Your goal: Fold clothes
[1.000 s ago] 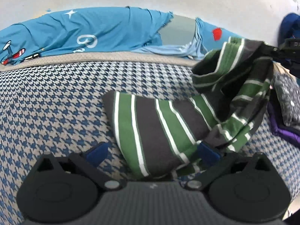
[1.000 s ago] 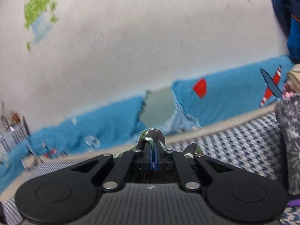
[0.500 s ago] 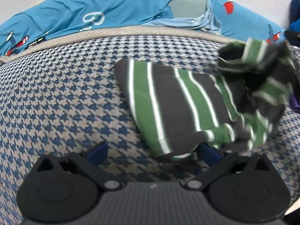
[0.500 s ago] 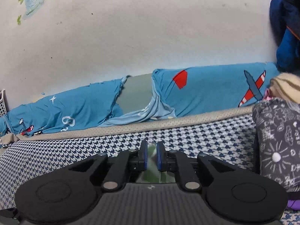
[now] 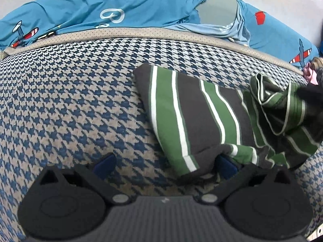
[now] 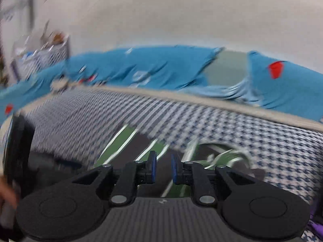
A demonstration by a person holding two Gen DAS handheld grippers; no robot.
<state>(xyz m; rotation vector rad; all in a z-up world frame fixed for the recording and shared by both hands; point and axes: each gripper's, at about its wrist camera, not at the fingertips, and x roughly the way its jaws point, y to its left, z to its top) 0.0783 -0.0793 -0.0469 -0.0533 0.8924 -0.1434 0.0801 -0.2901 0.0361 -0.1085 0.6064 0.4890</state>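
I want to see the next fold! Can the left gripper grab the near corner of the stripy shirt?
Probably yes. The left gripper is wide open, with the striped shirt corner already lying against its right finger. Nothing covers that corner on the checked cover.

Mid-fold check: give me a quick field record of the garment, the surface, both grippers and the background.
garment: green, grey and white striped garment, partly folded, right end bunched
surface: blue houndstooth cover, garment lying on it
left gripper: jaws wide apart, right pad under the garment's near edge, no pinch
right gripper: jaws opening, nothing pinched, garment below
background: blue airplane-print sheet along the wall
image quality: right wrist view motion-blurred
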